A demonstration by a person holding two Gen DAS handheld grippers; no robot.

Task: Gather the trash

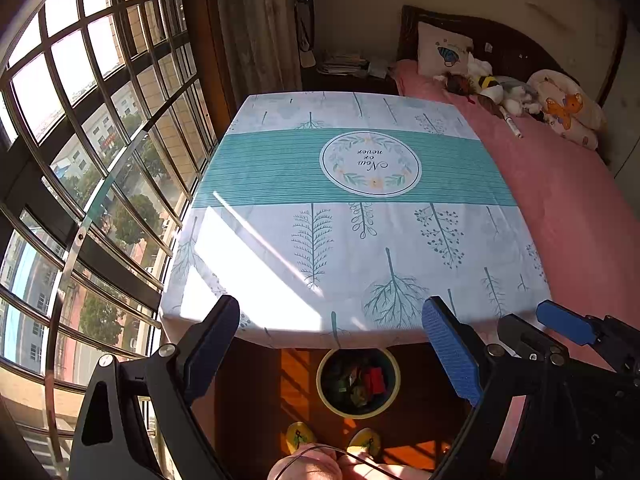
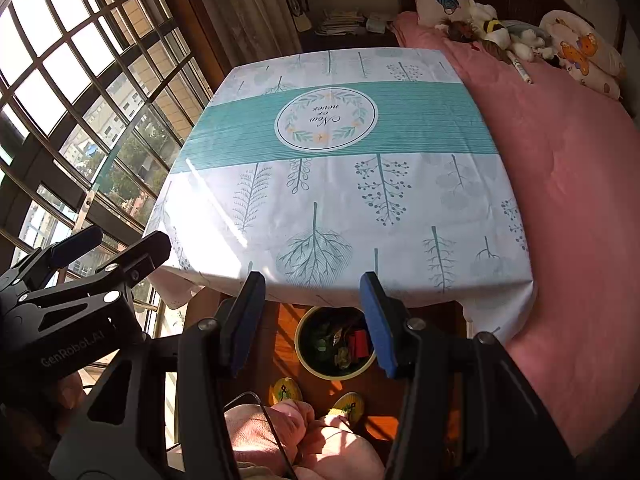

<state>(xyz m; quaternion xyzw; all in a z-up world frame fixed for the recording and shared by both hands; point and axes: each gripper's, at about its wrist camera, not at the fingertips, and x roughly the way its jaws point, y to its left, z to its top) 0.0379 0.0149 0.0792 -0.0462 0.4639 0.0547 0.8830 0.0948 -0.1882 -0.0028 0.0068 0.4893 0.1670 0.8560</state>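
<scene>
A round bin with a pale yellow rim (image 1: 356, 415) (image 2: 336, 376) stands on the wooden floor below the table's near edge. It holds a red piece of trash (image 1: 374, 380) (image 2: 357, 343) and green wrappers. My left gripper (image 1: 332, 314) hangs open above the table edge and bin, with nothing between its blue pads. Beside it, my right gripper (image 2: 312, 280) is open about halfway and also holds nothing. Each gripper shows in the other's view: the right one (image 1: 522, 316) at the right, the left one (image 2: 132, 236) at the left.
The table under a white and teal leaf-print cloth (image 1: 360, 240) (image 2: 340, 200) fills the middle. A pink bed (image 1: 560, 208) with a pillow and plush toys adjoins it on the right. A barred window (image 1: 80, 160) runs along the left. The person's knees and yellow slippers (image 1: 300, 436) are below the bin.
</scene>
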